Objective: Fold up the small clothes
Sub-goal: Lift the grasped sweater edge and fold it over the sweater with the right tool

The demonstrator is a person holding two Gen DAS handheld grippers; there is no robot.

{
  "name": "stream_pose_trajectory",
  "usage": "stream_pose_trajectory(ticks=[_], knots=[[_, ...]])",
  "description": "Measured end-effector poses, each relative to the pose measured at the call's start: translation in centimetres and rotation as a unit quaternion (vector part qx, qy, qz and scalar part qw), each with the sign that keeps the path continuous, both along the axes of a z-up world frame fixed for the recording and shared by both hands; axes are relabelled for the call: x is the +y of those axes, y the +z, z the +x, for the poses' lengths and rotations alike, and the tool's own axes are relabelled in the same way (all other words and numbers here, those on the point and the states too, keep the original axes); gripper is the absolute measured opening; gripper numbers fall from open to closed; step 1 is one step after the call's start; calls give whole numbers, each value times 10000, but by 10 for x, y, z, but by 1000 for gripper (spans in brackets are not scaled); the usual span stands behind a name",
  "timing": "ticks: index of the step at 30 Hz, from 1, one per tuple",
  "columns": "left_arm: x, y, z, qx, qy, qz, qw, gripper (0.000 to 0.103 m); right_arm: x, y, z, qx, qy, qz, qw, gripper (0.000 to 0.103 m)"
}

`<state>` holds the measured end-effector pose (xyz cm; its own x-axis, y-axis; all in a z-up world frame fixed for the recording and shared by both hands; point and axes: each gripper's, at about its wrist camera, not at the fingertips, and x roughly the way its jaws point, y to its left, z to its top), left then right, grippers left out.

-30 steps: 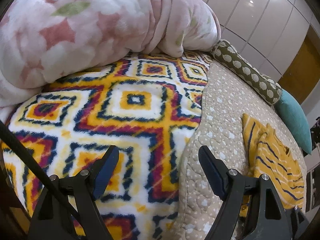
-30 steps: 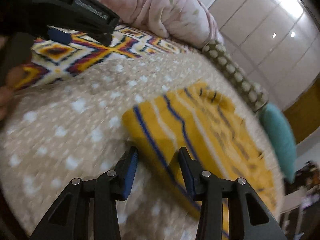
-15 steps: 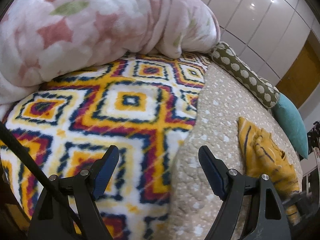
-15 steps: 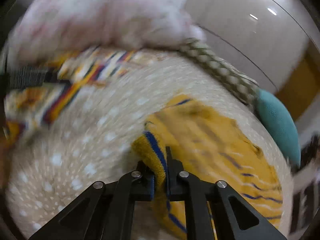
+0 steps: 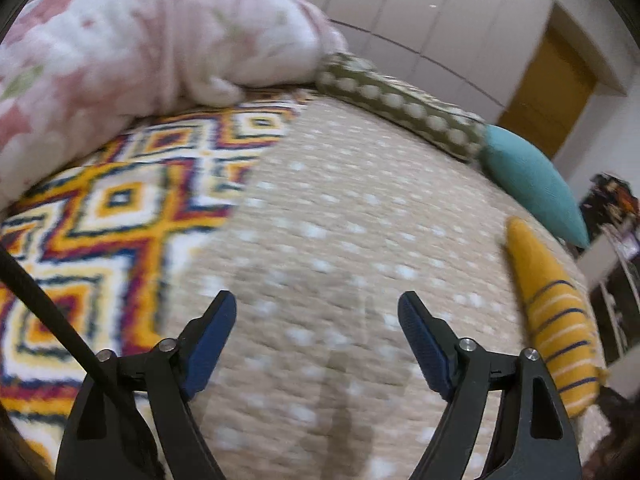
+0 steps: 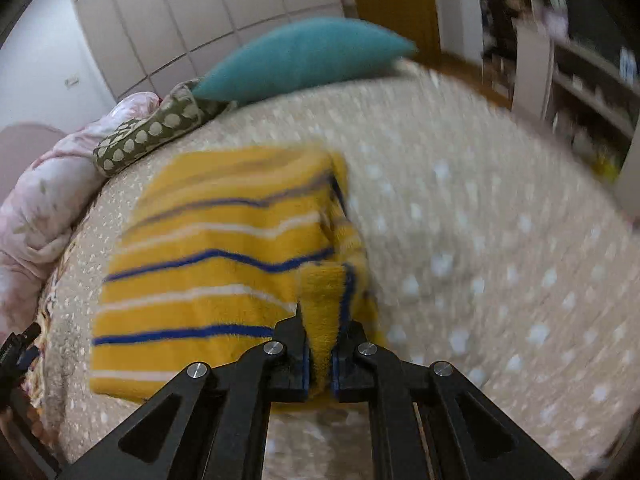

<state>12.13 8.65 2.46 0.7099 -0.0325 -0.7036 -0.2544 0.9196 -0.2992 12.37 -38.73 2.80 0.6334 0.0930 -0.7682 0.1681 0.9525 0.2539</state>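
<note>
Right wrist view showed the right gripper (image 6: 319, 354) clamped on a bunched edge of the yellow striped garment (image 6: 208, 264), its jaws squeezed tight on the cloth; a second earlier they had stood apart at that edge, and by half a second ago they had already closed on it. The garment lay on the beige dotted bedspread (image 6: 480, 240), just in front of the green spotted bolster (image 6: 148, 136) and the teal pillow (image 6: 304, 56). Earlier it had spread flat and long toward the pillow; now it looked shorter and doubled, with the pinched edge drawn up over the rest. The whole view had swung round, so the pillow now sat at the top instead of the right edge. In the left wrist view the left gripper (image 5: 316, 324) hung wide apart over bare bedspread with nothing between its jaws, having opened slightly further in the last moment. It had shifted off the patterned blanket (image 5: 104, 216), which earlier lay under its left finger and now lay left of it. The garment showed as a narrow strip at the right, below the teal pillow. The pink floral quilt (image 5: 120, 40) stayed heaped behind the blanket.
</note>
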Motion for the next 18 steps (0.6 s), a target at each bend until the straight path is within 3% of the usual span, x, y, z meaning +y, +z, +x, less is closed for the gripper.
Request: stream_pose_trajectory(ticks=[2,5,9,13,18], knots=[[-17,0,-1,-93,-117,4,9999,87,-8,-6,-2,-79,-46,309,9995,6],[-45,-1,-2,-85,-398,78,9991,87,-11,-1,-4,-213,35,342,9992,6],[-73,17,-11,-314,-705,212,9968,88,-25,2,-16,-410,49,523,9978,6],[-106,34,-8,-331,-1182,414,9916,93,-39,-17,-13,-355,42,844,9958,7],[-139,35,19,32,-1724,-37,9850,93,-57,-12,-23,-539,192,1128,9920,15]])
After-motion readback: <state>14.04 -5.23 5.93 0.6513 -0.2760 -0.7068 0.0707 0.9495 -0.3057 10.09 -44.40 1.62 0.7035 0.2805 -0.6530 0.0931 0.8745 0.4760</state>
